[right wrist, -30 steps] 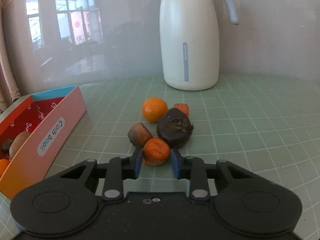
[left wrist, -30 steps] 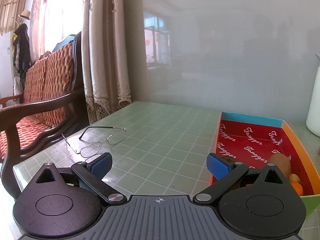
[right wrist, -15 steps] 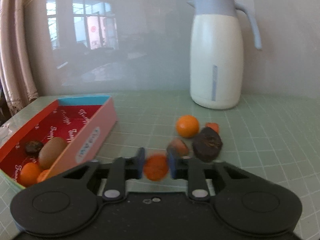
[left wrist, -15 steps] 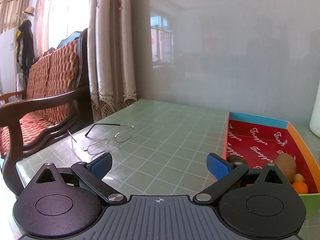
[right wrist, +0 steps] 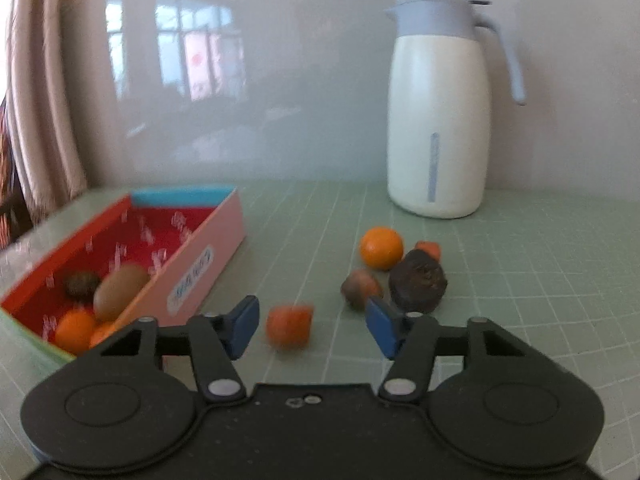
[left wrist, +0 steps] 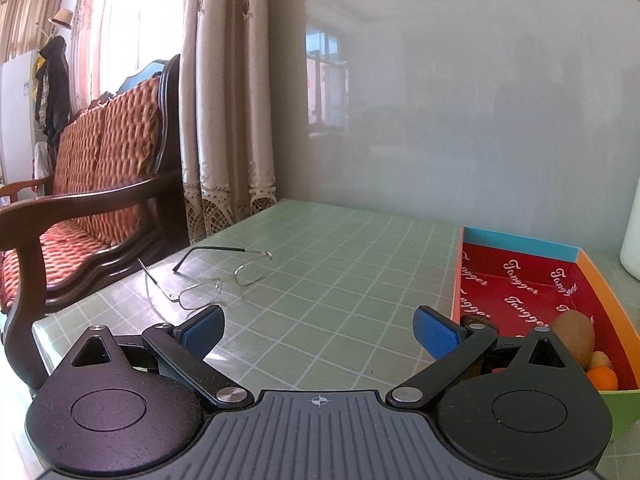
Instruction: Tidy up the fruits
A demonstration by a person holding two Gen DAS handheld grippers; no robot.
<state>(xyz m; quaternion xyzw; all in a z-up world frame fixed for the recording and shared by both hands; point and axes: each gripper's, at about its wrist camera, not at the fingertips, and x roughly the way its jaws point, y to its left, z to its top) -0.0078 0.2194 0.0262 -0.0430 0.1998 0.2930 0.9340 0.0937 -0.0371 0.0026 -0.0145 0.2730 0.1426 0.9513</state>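
Note:
My right gripper (right wrist: 312, 324) is opening, its blue pads apart. A small orange fruit (right wrist: 289, 325), blurred, lies between the jaws and touches neither pad. It is over the green table just right of the pink-walled box (right wrist: 208, 256). The box holds a kiwi (right wrist: 120, 290), a dark fruit (right wrist: 82, 284) and an orange (right wrist: 74, 330). On the table beyond lie an orange (right wrist: 381, 248), a dark fruit (right wrist: 418, 286), a brown-orange fruit (right wrist: 360, 286) and a small red piece (right wrist: 429, 249). My left gripper (left wrist: 320, 330) stands open and empty, left of the box (left wrist: 608, 292).
A white jug with a blue lid (right wrist: 440, 120) stands at the back right by the wall. Wire-framed glasses (left wrist: 216, 276) lie near the table's left edge. A wooden sofa with red cushions (left wrist: 80, 200) and a curtain (left wrist: 228, 120) stand beyond that edge.
My right gripper, shut on the small orange fruit, carried it left toward the box, then its jaws parted and the fruit came free. The left gripper stayed open and shifted only slightly.

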